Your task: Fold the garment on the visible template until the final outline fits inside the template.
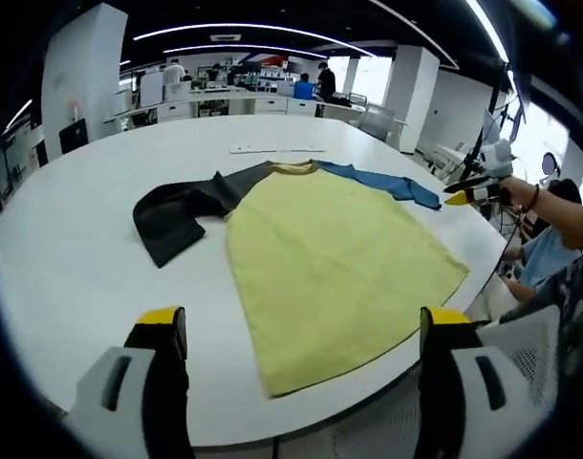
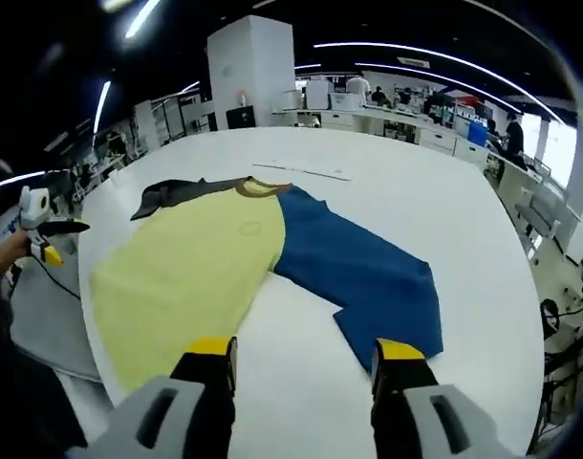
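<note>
- We are looking at one long-sleeved shirt [image 1: 330,268] lying flat on the white counter [image 1: 72,258], its long axis running from the collar at the far side to the hem at the near edge in the left gripper view.
- It is showing a yellow body [image 2: 191,263], one dark grey sleeve [image 1: 182,215] and one blue sleeve [image 2: 358,273]; the grey one is bending back toward the hem, and the blue one is spreading out to the other side.
- We are holding the left gripper [image 1: 301,330] wide apart over the hem, gripping nothing.
- We are holding the right gripper [image 2: 306,363] wide apart too, by the blue cuff, also gripping nothing.
- One thin white strip [image 1: 263,149] is lying beyond the collar.
- We are finding no writing we can read.
</note>
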{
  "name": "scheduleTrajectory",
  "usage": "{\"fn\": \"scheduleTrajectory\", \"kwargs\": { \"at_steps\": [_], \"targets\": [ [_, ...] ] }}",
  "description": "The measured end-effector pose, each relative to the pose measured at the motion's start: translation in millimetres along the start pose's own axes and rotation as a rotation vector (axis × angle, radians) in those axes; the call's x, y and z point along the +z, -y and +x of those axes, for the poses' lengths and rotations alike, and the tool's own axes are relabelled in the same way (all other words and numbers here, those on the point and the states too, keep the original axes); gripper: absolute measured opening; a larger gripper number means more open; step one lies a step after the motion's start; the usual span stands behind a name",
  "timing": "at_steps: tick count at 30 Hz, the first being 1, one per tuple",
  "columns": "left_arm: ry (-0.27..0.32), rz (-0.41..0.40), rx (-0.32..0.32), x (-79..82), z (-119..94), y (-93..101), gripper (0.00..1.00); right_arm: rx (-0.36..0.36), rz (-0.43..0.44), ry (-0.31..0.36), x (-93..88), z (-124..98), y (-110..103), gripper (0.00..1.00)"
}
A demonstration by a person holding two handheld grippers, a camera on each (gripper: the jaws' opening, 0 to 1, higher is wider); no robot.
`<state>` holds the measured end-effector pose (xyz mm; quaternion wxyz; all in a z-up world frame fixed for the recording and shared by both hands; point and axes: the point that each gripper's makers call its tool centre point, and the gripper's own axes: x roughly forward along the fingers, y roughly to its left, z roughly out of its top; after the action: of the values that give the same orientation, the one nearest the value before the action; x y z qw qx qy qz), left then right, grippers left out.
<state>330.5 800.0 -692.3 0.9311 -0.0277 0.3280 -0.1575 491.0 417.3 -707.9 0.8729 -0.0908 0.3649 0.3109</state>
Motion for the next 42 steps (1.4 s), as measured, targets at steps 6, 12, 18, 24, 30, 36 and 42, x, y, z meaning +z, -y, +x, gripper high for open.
{"fn": "scheduleTrajectory", "kwargs": {
  "at_steps": [6,12,18,24,30,36,42],
  "targets": [
    [0.019,0.007,-0.006,6.7,1.3,5.3,0.99,-0.003,-0.062,-0.036,-1.3,12.3,17.5,0.5],
    [0.009,0.009,-0.005,4.9,1.9,6.3,0.97,-0.034,-0.124,-0.091,-12.8,29.6,46.3,0.37],
    [0.045,0.015,-0.011,12.3,-1.9,8.5,0.96,-0.022,-0.133,-0.144,-25.9,36.7,56.4,0.29],
    [0.073,0.023,-0.03,15.1,-3.9,12.2,0.95,-0.026,-0.131,-0.187,-35.0,43.0,62.7,0.25],
    [0.094,0.042,-0.065,19.0,-2.7,18.2,0.95,-0.04,-0.095,-0.176,-31.7,45.0,68.4,0.12],
    [0.092,0.076,-0.114,19.9,1.0,29.7,0.95,-0.1,-0.006,-0.175,-29.7,46.0,80.9,0.0],
    [0.111,0.11,-0.099,26.5,0.9,30.7,0.9,-0.165,-0.019,-0.132,-7.2,33.8,94.1,0.0]
  ]
}}
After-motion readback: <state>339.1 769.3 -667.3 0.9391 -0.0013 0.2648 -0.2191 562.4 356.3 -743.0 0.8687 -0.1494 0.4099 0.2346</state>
